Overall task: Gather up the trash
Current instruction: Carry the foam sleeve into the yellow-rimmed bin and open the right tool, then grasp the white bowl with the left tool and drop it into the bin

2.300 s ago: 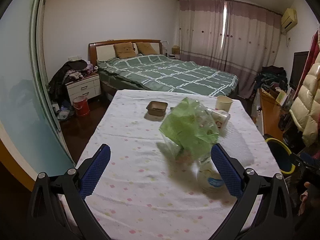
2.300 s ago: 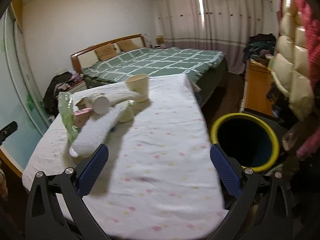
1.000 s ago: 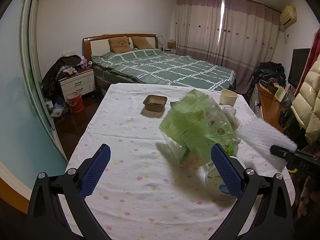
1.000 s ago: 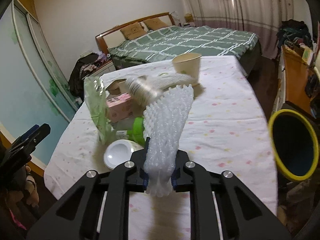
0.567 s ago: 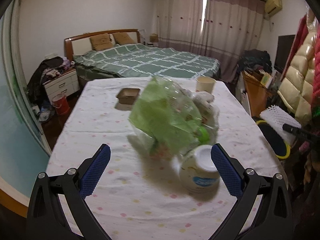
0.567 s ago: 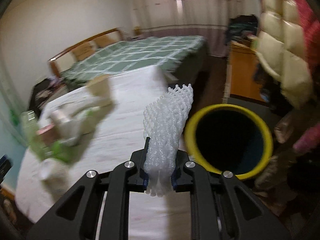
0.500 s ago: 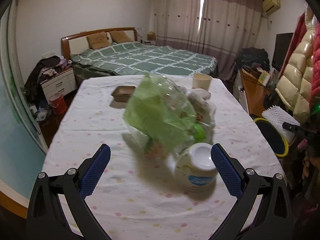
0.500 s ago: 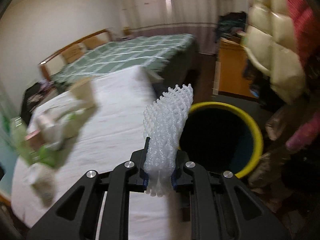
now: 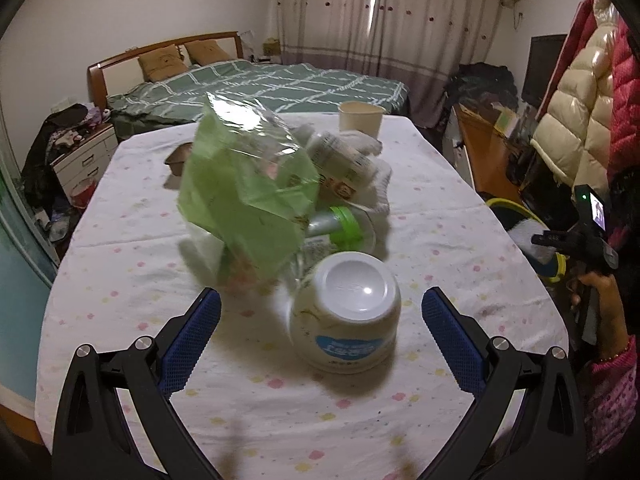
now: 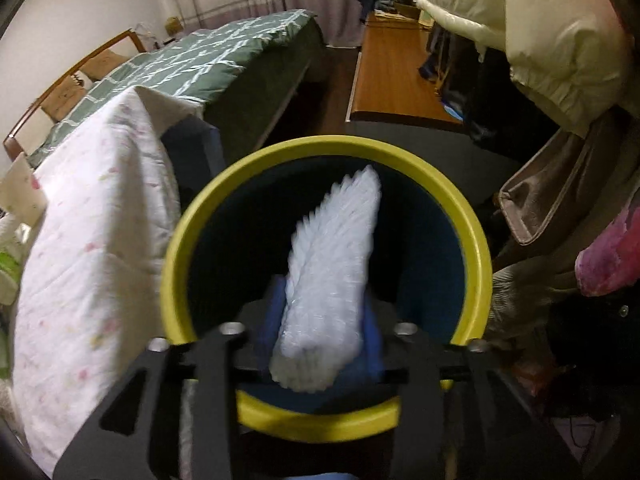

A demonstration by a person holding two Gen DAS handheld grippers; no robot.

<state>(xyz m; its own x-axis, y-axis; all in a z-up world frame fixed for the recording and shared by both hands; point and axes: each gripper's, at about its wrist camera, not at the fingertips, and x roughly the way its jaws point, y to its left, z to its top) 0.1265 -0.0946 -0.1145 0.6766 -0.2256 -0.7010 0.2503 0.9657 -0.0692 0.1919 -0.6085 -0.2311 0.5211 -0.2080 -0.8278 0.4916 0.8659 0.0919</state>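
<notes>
Our right gripper (image 10: pixel 320 336) sits over the mouth of the yellow-rimmed bin (image 10: pixel 474 248), and between its blue pads (image 10: pixel 370 332) is the white foam net (image 10: pixel 332 268). The picture is blurred by motion here, so we cannot tell whether the fingers are pressing the net or have parted from it. The net points up and away from us, its far tip over the dark inside of the bin, its near end low between the pads. The bin stands on the floor just beside the table (image 10: pixel 92 216), whose flower-dotted white cloth hangs down at the bin's left.

From our left side, the left gripper (image 9: pixel 320 332) hovers low above the table (image 9: pixel 120 280) with its fingers wide apart and nothing between them. Right in front of it lies a white round tub (image 9: pixel 348 312) with a blue label, tipped so its flat white end faces us. Behind the tub we have the pile: a crumpled green plastic bag (image 9: pixel 244 184) leaning tall, a bottle with a green cap (image 9: pixel 340 226) lying just beside it, a white labelled bottle (image 9: pixel 344 158) on its side over a white cloth, and a paper cup (image 9: pixel 360 118) upright at the far edge. A small brown tray (image 9: pixel 178 158) peeks out left of the bag. At the far right we glimpse the bin (image 9: pixel 516 206) again, down by the table's edge.
</notes>
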